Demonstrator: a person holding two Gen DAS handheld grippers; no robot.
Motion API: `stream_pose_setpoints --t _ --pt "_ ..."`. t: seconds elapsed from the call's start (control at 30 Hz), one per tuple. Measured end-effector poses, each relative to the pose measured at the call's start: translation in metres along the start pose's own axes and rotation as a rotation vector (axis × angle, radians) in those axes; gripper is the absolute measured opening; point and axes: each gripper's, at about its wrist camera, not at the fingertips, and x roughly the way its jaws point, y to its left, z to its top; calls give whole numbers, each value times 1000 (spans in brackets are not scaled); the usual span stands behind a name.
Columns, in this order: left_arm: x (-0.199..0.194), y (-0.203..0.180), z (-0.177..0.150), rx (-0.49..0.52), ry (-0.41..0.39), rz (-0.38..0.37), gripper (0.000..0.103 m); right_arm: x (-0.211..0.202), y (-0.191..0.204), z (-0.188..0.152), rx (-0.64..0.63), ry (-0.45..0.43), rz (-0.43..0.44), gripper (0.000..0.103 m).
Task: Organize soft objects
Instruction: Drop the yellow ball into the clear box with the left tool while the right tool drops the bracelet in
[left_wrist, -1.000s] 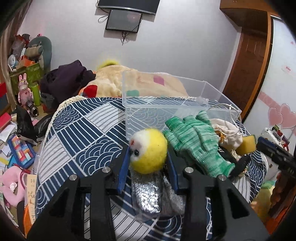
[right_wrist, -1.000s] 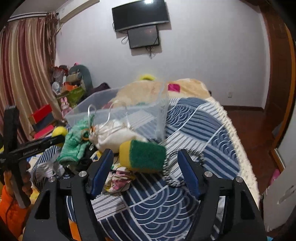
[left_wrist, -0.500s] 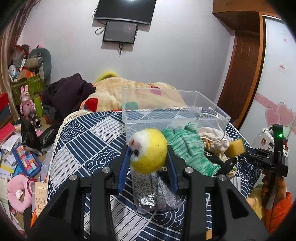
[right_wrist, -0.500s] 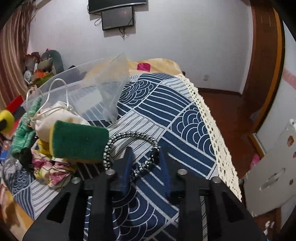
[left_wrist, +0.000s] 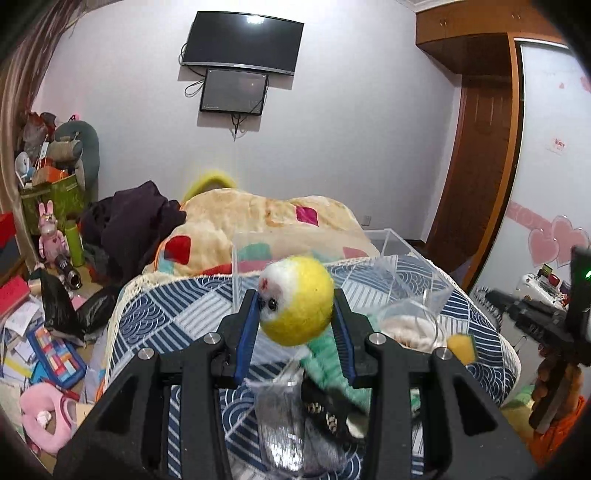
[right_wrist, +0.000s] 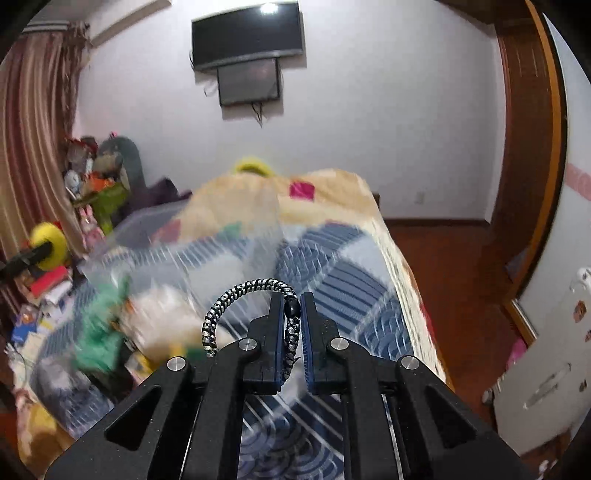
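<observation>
My left gripper (left_wrist: 295, 314) is shut on a yellow and white felt ball (left_wrist: 295, 300) and holds it above the bed, in front of the clear plastic box (left_wrist: 388, 243). The ball also shows in the right wrist view (right_wrist: 48, 245) at the far left. My right gripper (right_wrist: 292, 310) is shut on a black and white braided hair band (right_wrist: 236, 299) and holds it raised above the bed. On the patterned blue bedspread (left_wrist: 177, 306) lie a green glove (left_wrist: 325, 360), a cream drawstring pouch (left_wrist: 406, 326), a yellow sponge (left_wrist: 461, 347) and a silver bag (left_wrist: 280, 435).
A cream blanket (left_wrist: 266, 218) and dark clothes (left_wrist: 136, 218) are heaped behind the box. The floor at the left is cluttered with books and toys (left_wrist: 48, 354). A wooden door (left_wrist: 476, 162) stands at the right. The right wrist view is motion-blurred.
Both grippers have risen from the bed. The left lifted the felt ball. The right closed on the hair band and lifted it off the bedspread.
</observation>
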Motion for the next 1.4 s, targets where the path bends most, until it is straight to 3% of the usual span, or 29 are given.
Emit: stream_pose_setpoints --t 0.17,0.33,0.7,0.87,1.07,1.17,1.3,1.4 --pt "14 -7 13 30 3 -3 38 6 22 28 -40 -51 30 8" --pt "36 -12 22 44 47 -12 38 35 41 46 -75 -25 82 8" --pt "105 -10 16 50 271 -38 38 97 68 57 -206 144 77 8" --pt "122 -15 10 73 317 -26 38 116 71 50 -246 228 83 8" --pt "124 -16 10 77 326 -17 40 114 77 46 -292 246 88 8" --pt "122 -15 11 77 318 -10 43 111 77 46 -293 240 92 13" --pt "110 -13 17 73 278 -4 54 101 77 48 -287 205 92 34" --pt "97 -13 23 74 245 -7 58 88 75 51 -282 169 92 38"
